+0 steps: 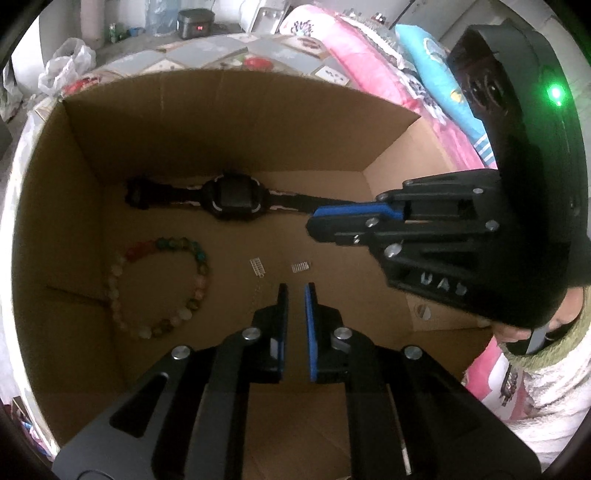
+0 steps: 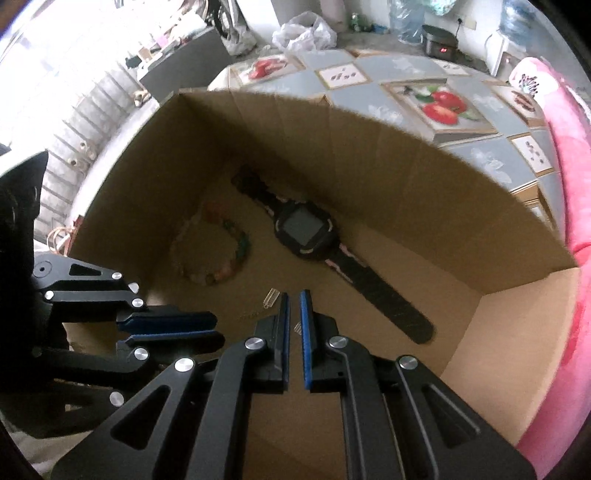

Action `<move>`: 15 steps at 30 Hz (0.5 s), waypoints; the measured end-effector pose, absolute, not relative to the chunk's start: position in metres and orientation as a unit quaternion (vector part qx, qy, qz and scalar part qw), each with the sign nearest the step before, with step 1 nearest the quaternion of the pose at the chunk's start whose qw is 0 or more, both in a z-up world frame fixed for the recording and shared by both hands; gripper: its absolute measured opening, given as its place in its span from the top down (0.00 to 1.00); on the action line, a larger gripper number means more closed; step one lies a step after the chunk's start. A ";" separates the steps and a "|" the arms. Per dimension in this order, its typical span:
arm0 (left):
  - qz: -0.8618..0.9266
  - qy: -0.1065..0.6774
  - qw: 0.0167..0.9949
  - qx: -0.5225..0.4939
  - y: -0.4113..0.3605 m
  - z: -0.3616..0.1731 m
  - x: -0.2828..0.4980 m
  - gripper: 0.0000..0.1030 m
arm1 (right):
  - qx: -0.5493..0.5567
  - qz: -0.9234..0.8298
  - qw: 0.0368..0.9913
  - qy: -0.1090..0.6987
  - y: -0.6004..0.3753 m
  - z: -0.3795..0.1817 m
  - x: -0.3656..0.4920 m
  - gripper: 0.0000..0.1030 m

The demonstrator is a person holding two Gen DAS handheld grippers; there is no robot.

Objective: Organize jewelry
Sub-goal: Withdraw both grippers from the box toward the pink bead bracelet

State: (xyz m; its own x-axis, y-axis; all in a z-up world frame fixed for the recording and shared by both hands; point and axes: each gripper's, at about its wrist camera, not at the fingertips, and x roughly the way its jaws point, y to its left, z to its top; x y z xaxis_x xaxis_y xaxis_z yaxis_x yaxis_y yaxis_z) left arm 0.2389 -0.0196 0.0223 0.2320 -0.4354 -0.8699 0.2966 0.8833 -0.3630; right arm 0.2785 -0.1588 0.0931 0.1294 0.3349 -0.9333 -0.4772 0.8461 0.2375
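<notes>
An open cardboard box holds a black watch laid flat along the far wall. A bracelet of coloured beads lies beside it. Two small silver pieces on a thin chain lie on the box floor. My left gripper points down just short of them, its jaws a narrow gap apart with nothing between. My right gripper is shut and empty near the watch strap's end. One silver piece shows through its slit.
The box stands on a grey cloth with fruit pictures. A pink blanket runs along the right side. A white plastic bag and a dark appliance with a red display are beyond. A person in white fleece is at right.
</notes>
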 end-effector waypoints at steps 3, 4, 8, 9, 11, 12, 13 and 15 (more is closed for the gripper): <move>-0.236 0.546 0.802 -0.059 -0.014 0.038 0.228 0.92 | -0.044 0.273 0.764 0.582 -0.167 0.109 0.274 0.94; -0.237 0.533 0.810 -0.058 -0.010 0.045 0.221 0.92 | -0.036 0.277 0.773 0.569 -0.171 0.119 0.269 0.94; -0.245 0.450 0.857 -0.048 0.009 0.082 0.177 0.92 | 0.003 0.301 0.810 0.503 -0.195 0.162 0.238 0.93; -0.248 0.429 0.867 -0.047 0.015 0.089 0.164 0.89 | 0.014 0.310 0.822 0.478 -0.204 0.176 0.222 0.91; -0.254 0.389 0.884 -0.052 0.028 0.100 0.133 0.84 | 0.029 0.319 0.836 0.445 -0.218 0.192 0.201 0.80; -0.260 0.374 0.889 -0.053 0.034 0.103 0.119 0.83 | 0.040 0.327 0.844 0.423 -0.228 0.201 0.183 0.80; -0.263 0.361 0.893 -0.051 0.035 0.105 0.106 0.82 | 0.048 0.334 0.847 0.411 -0.235 0.206 0.169 0.80; -0.269 0.338 0.900 -0.049 0.042 0.105 0.078 0.82 | 0.064 0.343 0.850 0.394 -0.246 0.209 0.143 0.80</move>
State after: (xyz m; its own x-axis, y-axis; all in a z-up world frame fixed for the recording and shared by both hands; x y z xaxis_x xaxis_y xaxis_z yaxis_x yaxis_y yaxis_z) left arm 0.0782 0.0422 0.1048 0.6263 -0.5178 -0.5828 0.4513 0.8504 -0.2707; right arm 0.1433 -0.2463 0.2094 0.4544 0.6345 -0.6252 -0.5337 0.7559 0.3792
